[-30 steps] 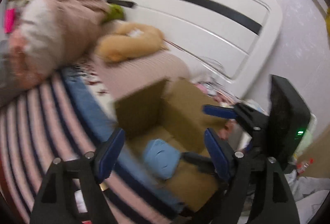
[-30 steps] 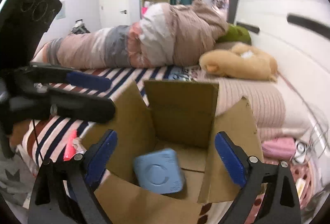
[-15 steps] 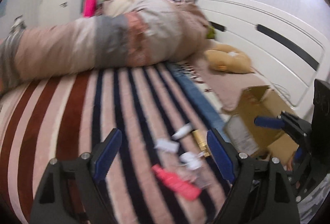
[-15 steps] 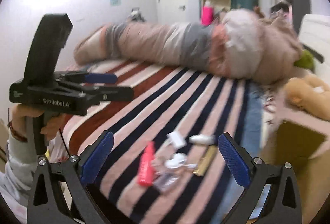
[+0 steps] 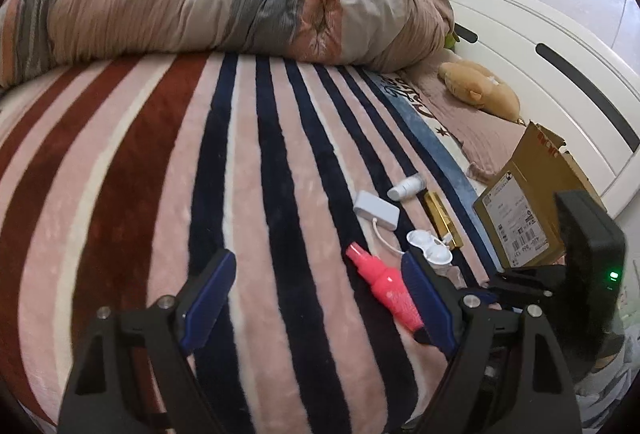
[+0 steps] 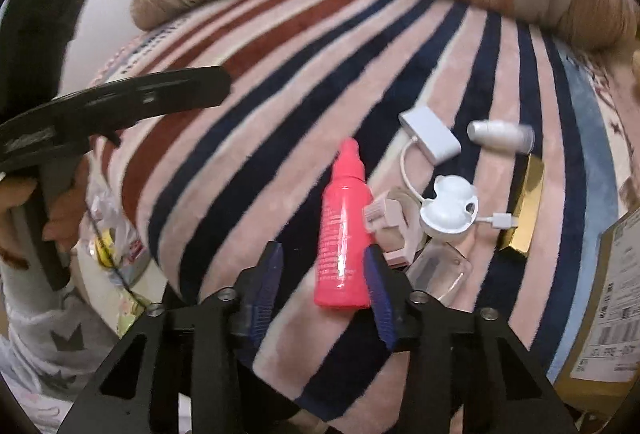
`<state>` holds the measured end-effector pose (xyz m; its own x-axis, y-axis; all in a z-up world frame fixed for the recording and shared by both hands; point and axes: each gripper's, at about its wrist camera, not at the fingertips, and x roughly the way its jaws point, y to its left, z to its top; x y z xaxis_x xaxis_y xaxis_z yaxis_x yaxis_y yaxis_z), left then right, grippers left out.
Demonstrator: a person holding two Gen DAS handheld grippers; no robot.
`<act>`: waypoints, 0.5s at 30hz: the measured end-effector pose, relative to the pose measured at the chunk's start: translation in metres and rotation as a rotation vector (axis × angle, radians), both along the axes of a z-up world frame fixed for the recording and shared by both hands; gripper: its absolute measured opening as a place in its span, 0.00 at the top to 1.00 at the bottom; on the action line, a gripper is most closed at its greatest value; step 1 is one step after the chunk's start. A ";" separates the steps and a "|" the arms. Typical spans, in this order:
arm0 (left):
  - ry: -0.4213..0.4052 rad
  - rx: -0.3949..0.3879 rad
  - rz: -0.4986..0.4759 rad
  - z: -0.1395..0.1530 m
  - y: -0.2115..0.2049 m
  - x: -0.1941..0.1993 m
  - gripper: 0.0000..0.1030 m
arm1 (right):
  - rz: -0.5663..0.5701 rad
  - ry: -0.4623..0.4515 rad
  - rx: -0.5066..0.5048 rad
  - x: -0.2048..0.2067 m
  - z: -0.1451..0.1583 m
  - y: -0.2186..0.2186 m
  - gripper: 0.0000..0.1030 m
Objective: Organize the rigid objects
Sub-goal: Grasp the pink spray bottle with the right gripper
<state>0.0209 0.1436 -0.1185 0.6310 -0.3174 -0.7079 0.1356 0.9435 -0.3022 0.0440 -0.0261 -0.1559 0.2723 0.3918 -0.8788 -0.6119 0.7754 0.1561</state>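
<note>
Showing a bed with a striped blanket (image 5: 256, 170), both wrist views look down on a cluster of small rigid items. Right tongs (image 6: 320, 286), lower centre of the right wrist frame, have their jaws apart on either side of the base of a pink spray bottle (image 6: 342, 230); the right blue pad looks to be touching or just beside the bottle, though the fisheye view does not settle whether there is contact. Left tongs (image 5: 320, 302), at the bottom of the left wrist frame, stand wide apart above the blanket with nothing between them. Right of the bottle lie a pink plug-like part (image 6: 390, 230), a clear plastic cover (image 6: 440, 270), a white round case (image 6: 450, 210), a white adapter with cable (image 6: 430, 134), a small white tube (image 6: 500, 134) and a gold box (image 6: 524, 206). An open cardboard box (image 5: 520, 210) with a shipping label stands at the right of the left wrist frame, beside the gold box. A rolled quilt (image 5: 224, 6) crosses the top of that frame, and a tan plush toy (image 5: 480, 94) lies at the upper right, near the white headboard (image 5: 560, 34).
</note>
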 end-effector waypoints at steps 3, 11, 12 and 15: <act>0.002 -0.005 -0.004 -0.002 -0.001 0.001 0.20 | -0.008 0.069 -0.002 0.015 -0.014 0.009 0.65; 0.033 -0.066 -0.028 -0.007 0.002 0.003 0.20 | -0.028 0.036 0.005 0.020 -0.018 0.015 0.73; 0.039 -0.083 -0.042 -0.008 0.000 0.003 0.20 | -0.018 0.012 0.003 0.018 -0.017 0.017 0.73; 0.048 -0.110 -0.074 -0.007 -0.008 0.005 0.20 | -0.003 -0.026 0.052 0.008 -0.004 0.014 0.74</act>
